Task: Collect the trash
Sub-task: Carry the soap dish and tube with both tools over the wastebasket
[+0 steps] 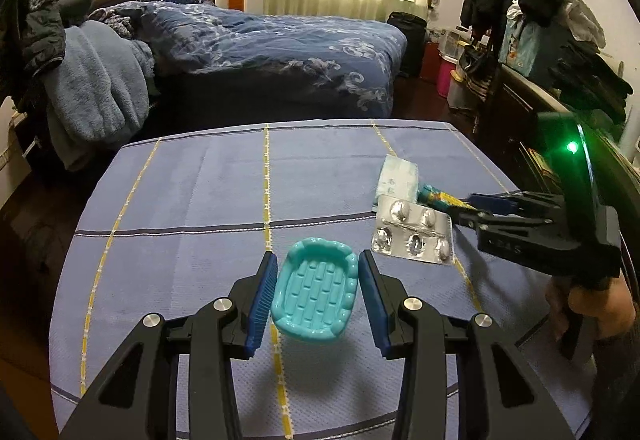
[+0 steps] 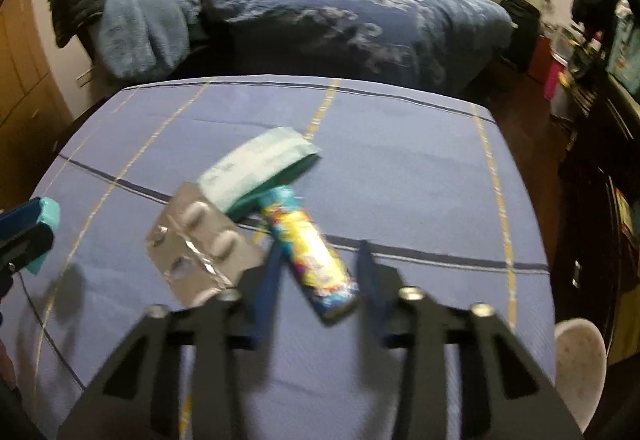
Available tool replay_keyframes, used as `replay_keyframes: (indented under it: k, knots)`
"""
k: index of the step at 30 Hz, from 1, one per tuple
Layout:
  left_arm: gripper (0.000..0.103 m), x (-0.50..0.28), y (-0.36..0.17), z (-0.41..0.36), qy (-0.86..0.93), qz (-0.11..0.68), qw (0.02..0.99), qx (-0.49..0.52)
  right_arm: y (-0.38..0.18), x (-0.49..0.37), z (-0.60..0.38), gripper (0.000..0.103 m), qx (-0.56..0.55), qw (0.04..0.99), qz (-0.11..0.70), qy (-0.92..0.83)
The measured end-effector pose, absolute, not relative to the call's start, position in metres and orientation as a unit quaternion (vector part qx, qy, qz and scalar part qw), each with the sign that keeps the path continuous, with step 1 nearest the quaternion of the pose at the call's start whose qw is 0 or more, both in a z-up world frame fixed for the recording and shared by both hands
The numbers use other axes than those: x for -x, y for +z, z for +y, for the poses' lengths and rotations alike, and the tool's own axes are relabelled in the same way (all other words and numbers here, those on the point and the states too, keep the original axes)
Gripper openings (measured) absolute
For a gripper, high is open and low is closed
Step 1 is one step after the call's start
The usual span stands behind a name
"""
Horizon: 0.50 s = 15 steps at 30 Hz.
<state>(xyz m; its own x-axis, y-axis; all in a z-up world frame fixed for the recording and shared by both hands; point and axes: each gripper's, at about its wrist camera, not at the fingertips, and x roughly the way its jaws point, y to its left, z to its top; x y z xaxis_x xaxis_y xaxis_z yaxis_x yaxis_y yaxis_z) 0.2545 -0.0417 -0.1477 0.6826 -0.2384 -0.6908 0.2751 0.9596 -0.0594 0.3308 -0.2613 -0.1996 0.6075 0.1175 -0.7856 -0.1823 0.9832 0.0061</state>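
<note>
The left hand-held gripper (image 1: 318,294) pinches a turquoise soap dish (image 1: 315,300) clear of the worktop (image 1: 192,191). The right hand-held gripper (image 2: 318,280) straddles a colourful wrapper tube (image 2: 308,256); whether its pads grip is unclear, so the tube could slip free. Just beyond lie a blister pack (image 2: 200,240) and tissue packet (image 2: 256,163), which a careless sweep could drag along.
</note>
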Motion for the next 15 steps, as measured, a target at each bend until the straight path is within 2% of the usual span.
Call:
replay_keyframes:
  k: [3,15]
  knots:
    - [0.042,-0.253,-0.146,-0.041,-0.139,0.371,0.918,-0.022,-0.199,-0.331,-0.255,0.024,0.039,0.894,0.437,0.093]
    - [0.042,-0.229,-0.122,-0.064,-0.169,0.347,0.922,-0.019,-0.169,-0.267,-0.284,0.024,-0.018,0.909,0.406,0.094]
